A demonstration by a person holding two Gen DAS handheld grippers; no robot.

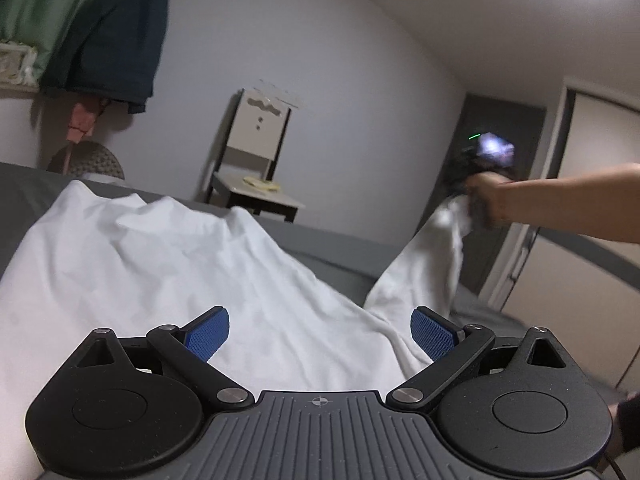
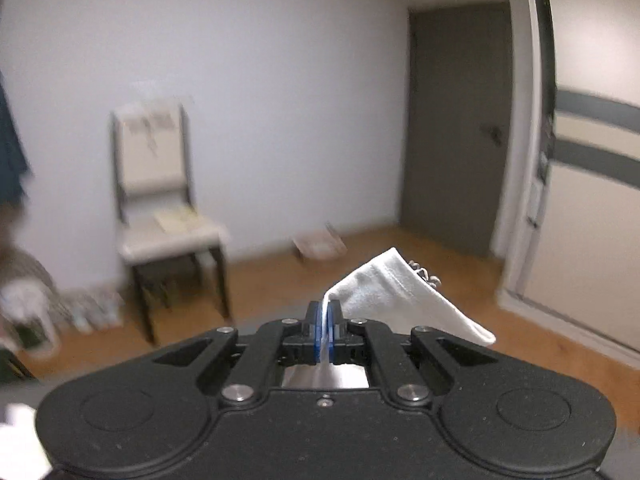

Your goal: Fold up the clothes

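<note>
A white garment [image 1: 160, 256] lies crumpled across the grey bed [image 1: 328, 248]. My left gripper [image 1: 320, 334] hovers low over its near part, open, blue pads wide apart with only cloth beneath them. In the left wrist view a person's arm [image 1: 560, 204] holds my right gripper [image 1: 478, 184] up at the right, lifting a white corner of the garment [image 1: 424, 264] off the bed. In the right wrist view my right gripper [image 2: 325, 312] is shut on that white cloth, and a hemmed flap of the garment [image 2: 396, 296] sticks out past the fingertips to the right.
A white chair [image 1: 260, 148] with something pale on its seat stands against the far wall beyond the bed. Dark and green clothes [image 1: 100, 32] hang at the upper left. A grey door [image 2: 456, 128] and a wardrobe [image 2: 592, 184] are on the right, over a wooden floor [image 2: 280, 280].
</note>
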